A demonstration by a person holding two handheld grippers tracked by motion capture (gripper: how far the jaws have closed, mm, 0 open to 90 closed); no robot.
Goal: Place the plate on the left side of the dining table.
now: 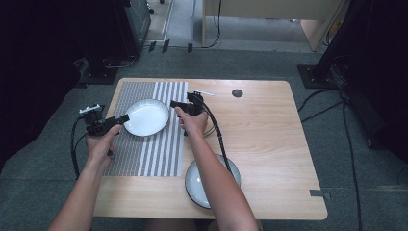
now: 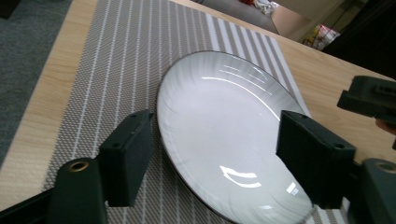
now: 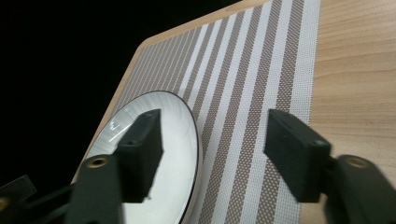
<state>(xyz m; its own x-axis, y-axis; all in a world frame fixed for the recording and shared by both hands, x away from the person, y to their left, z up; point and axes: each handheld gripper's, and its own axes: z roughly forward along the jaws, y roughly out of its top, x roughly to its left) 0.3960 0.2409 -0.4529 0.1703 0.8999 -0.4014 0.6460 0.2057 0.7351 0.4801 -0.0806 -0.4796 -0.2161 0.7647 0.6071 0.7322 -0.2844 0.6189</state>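
The white plate [image 1: 146, 117] is left flat on the striped mat [image 1: 154, 154], flanked by the left gripper [image 1: 126, 117] and right gripper [image 1: 172, 103], both spread open and empty, apparently as its intended setting.

High view overhead facing forward, both gripper views close, sharing white plate [image 1: 146, 117]

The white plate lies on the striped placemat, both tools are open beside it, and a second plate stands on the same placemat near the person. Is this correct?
Almost. The second plate is not on the striped placemat; the high view shows it on the bare wood of the table, to the mat's right. The white plate does lie on the mat, with the left tool and right tool open beside it.
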